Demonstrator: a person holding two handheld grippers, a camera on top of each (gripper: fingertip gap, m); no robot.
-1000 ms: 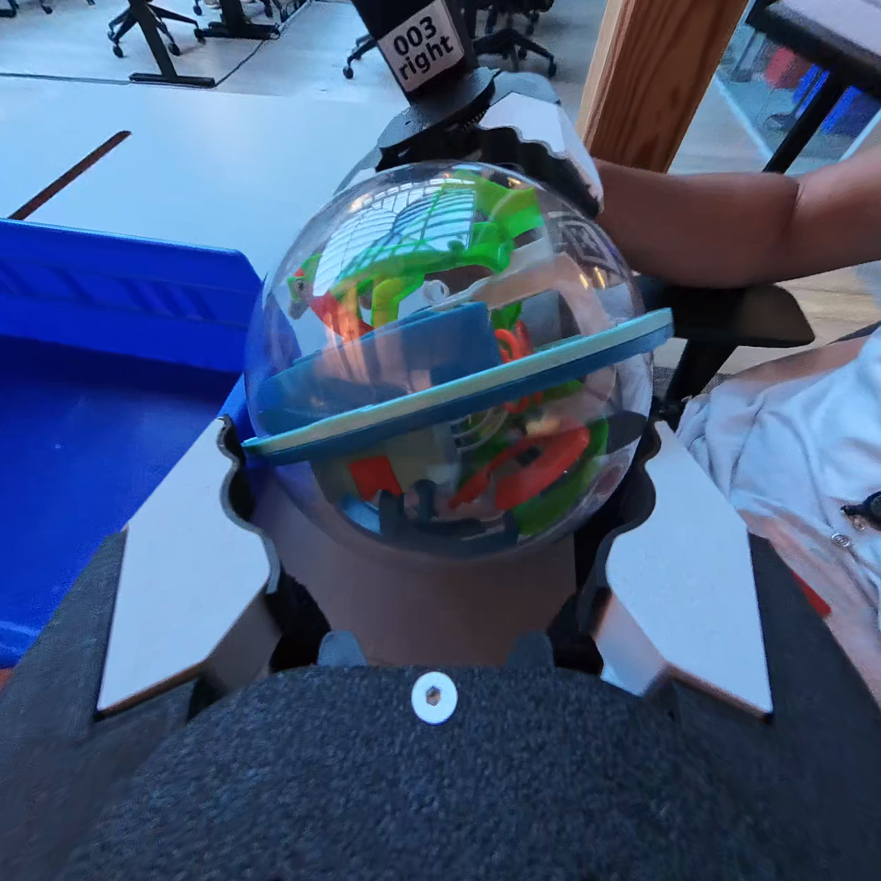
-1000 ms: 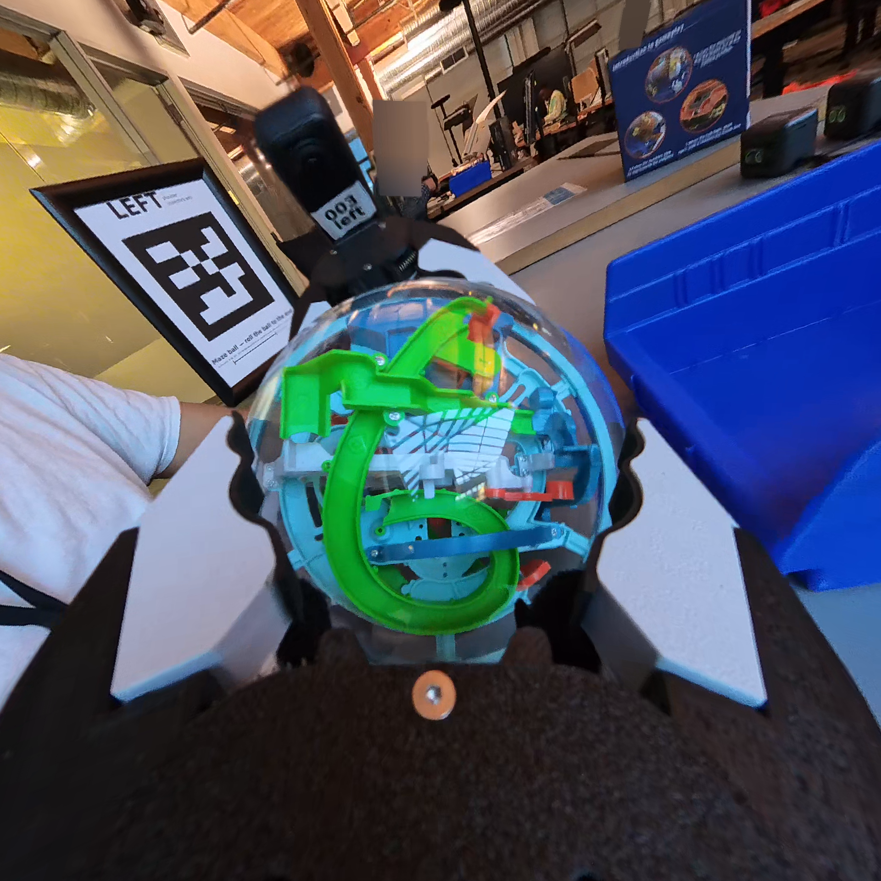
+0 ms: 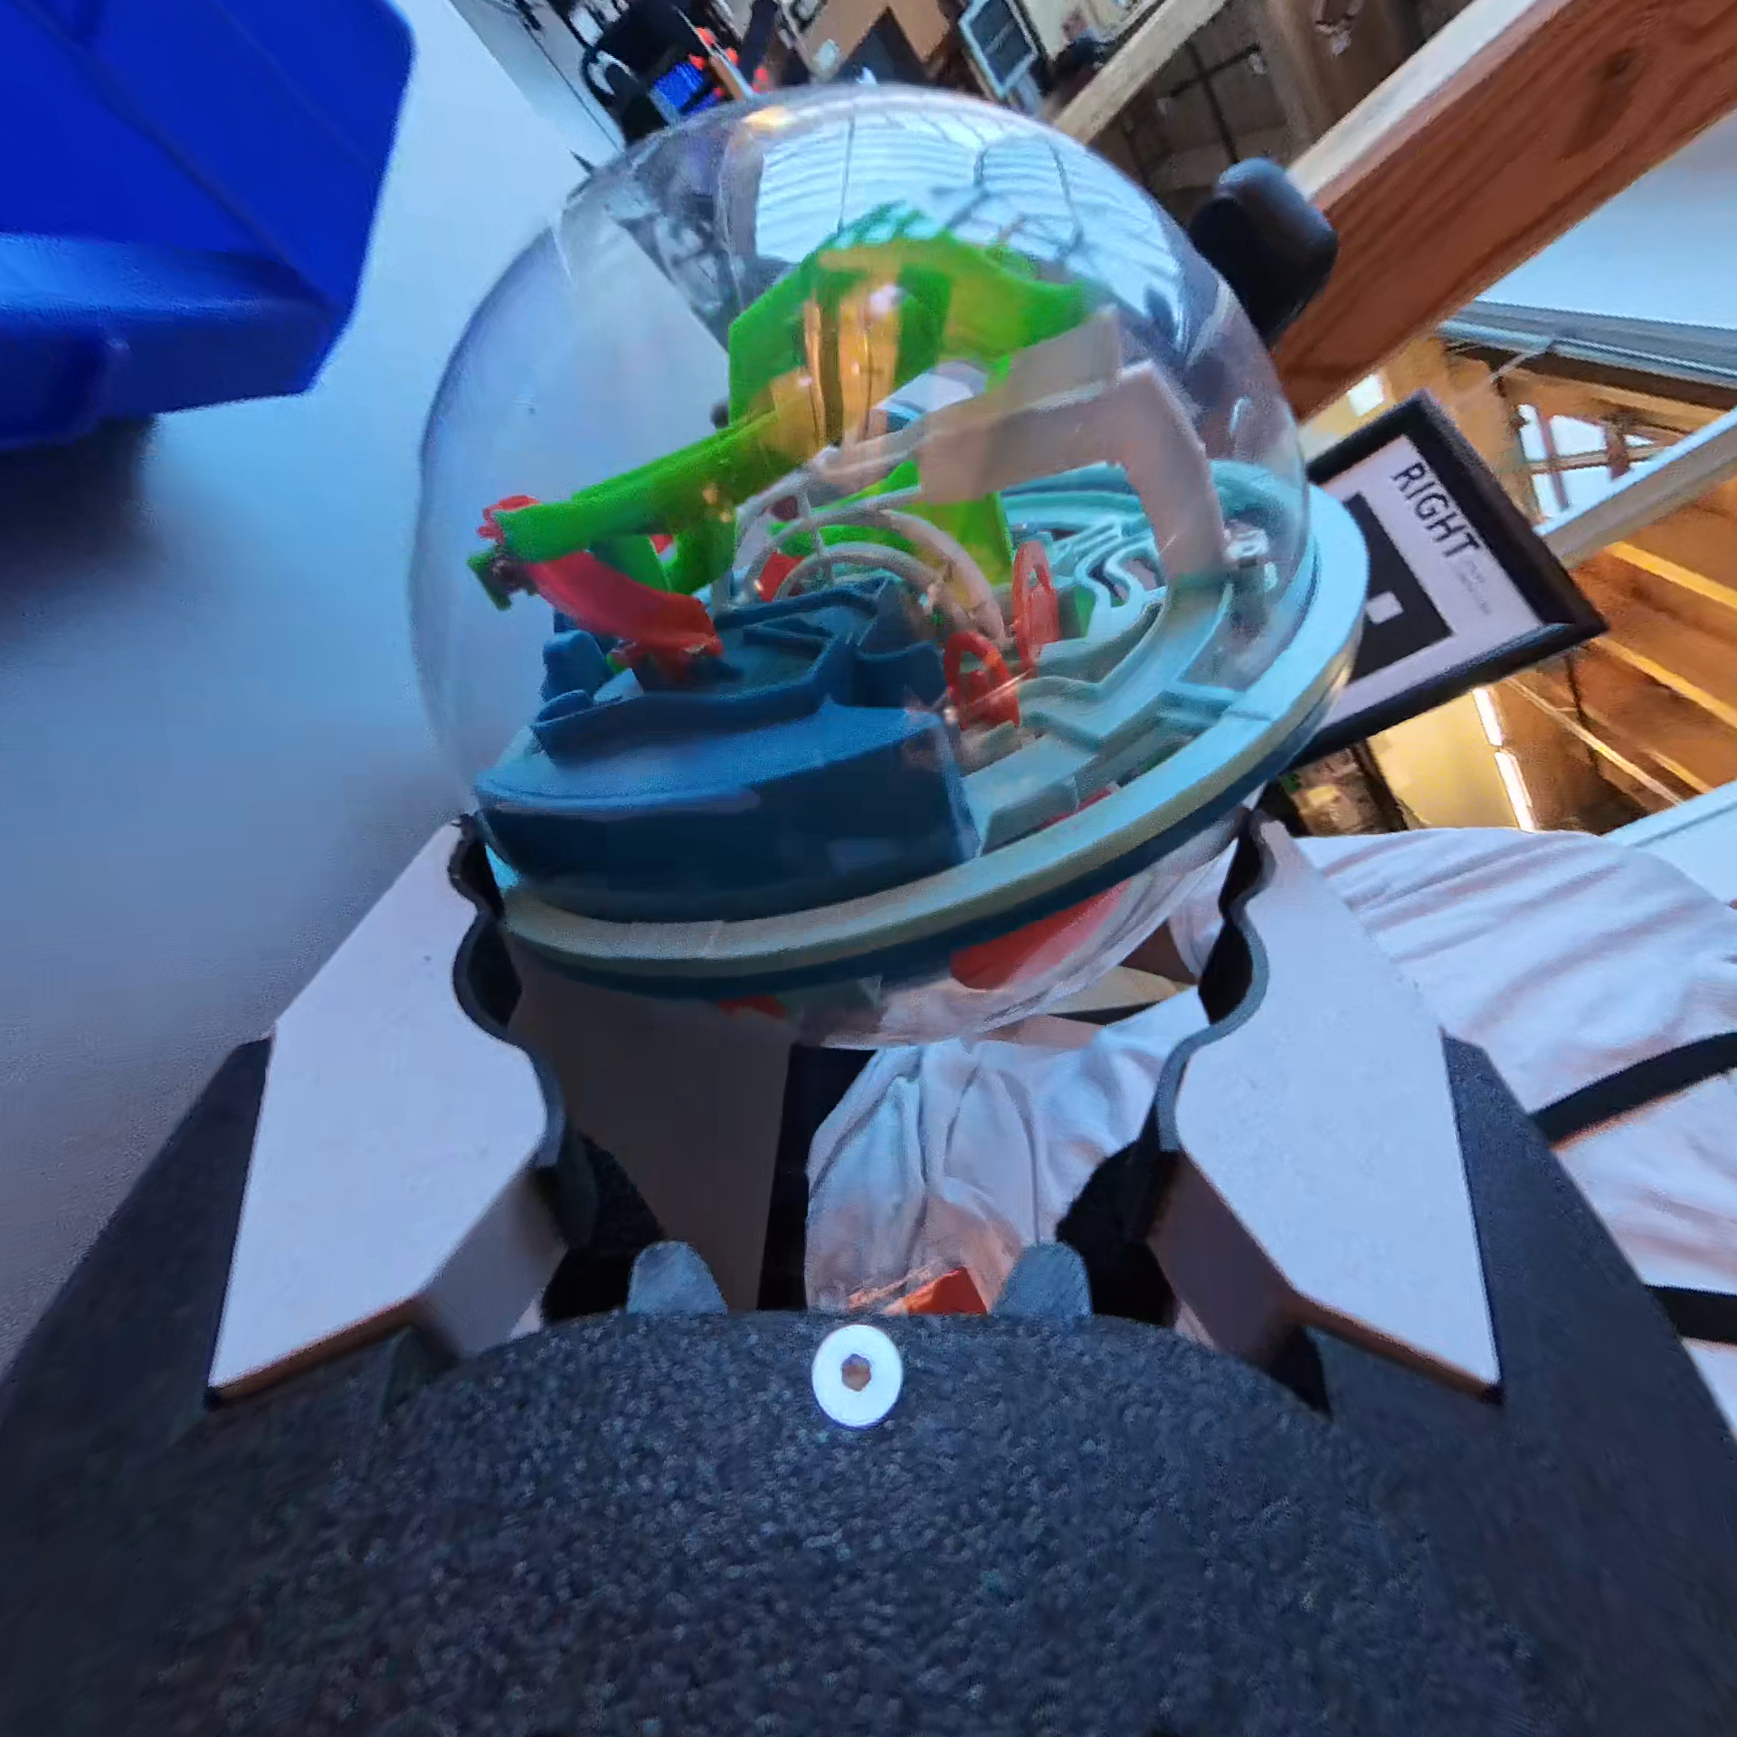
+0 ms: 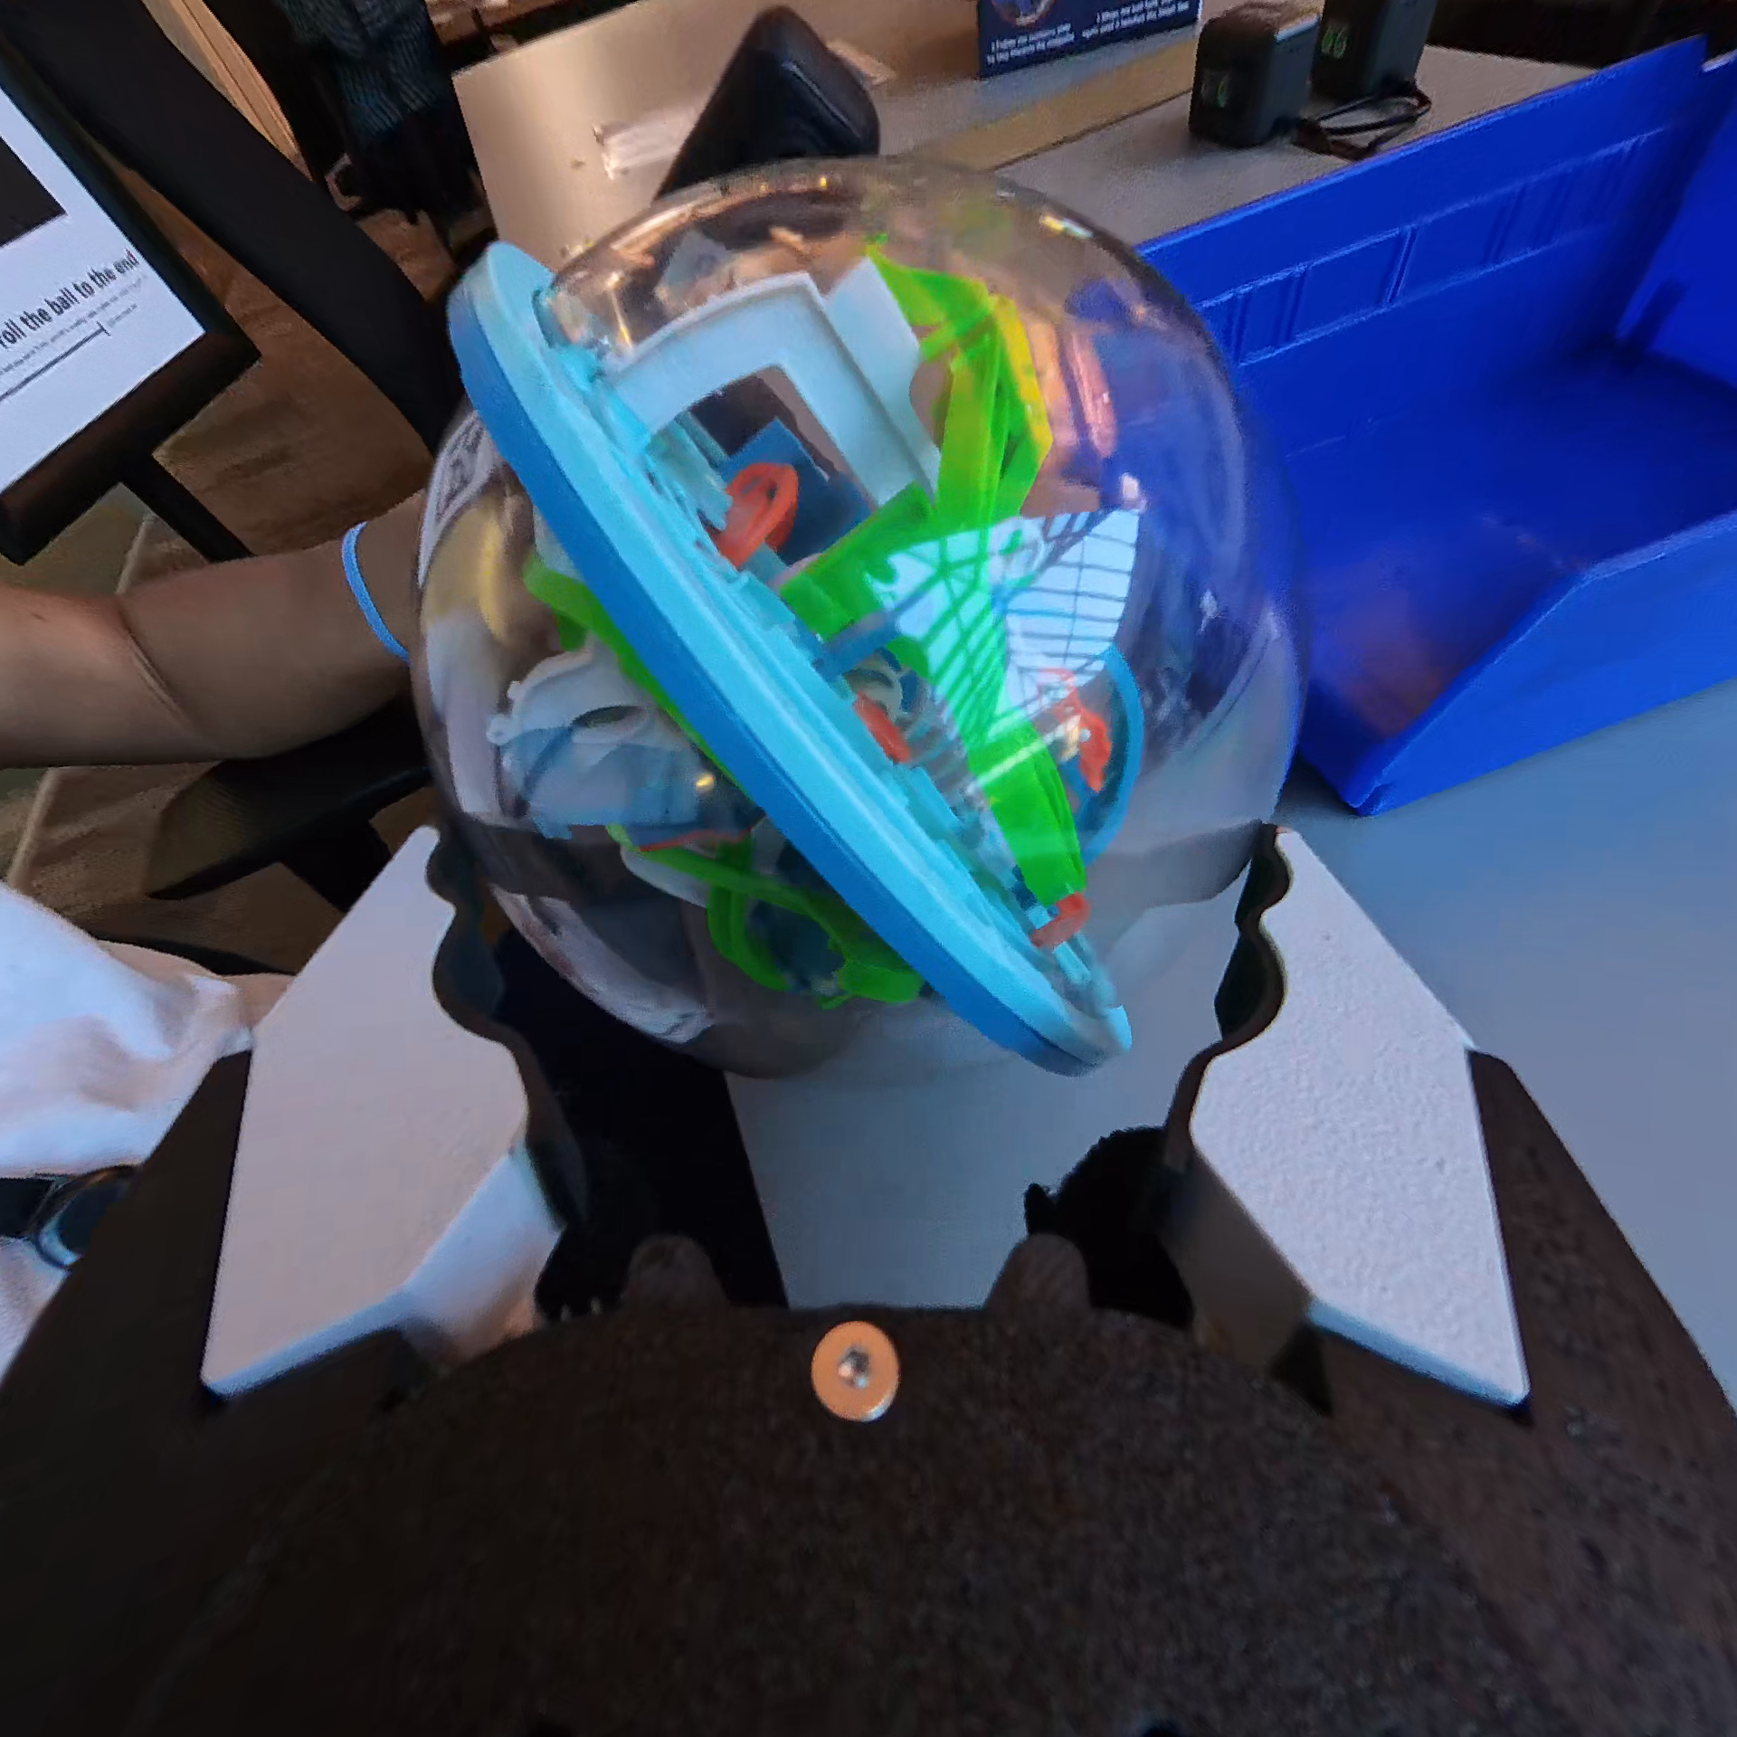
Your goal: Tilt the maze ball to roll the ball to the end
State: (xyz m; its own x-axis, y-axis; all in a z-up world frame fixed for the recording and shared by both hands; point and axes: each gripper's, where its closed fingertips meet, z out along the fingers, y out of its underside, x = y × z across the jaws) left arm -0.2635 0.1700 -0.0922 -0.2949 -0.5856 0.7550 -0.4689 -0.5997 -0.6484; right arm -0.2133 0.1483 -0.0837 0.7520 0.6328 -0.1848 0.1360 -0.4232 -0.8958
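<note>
Both my claws, left claw (image 3: pixel 855 940) and right claw (image 4: pixel 851 949), pinch the maze ball (image 3: pixel 865 564) across its slick, rigid, light shell; gentle pressure, below the rim.

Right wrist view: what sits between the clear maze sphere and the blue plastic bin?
Nothing. In the right wrist view, only bare grey tabletop shows between the clear plastic maze sphere and the blue plastic bin on its right.

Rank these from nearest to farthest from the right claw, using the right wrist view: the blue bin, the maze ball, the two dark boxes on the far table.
1. Maze ball, between the right claw's fingers.
2. Blue bin, on the right, behind the ball.
3. Two dark boxes, top right, on the far table beyond the bin.
</note>
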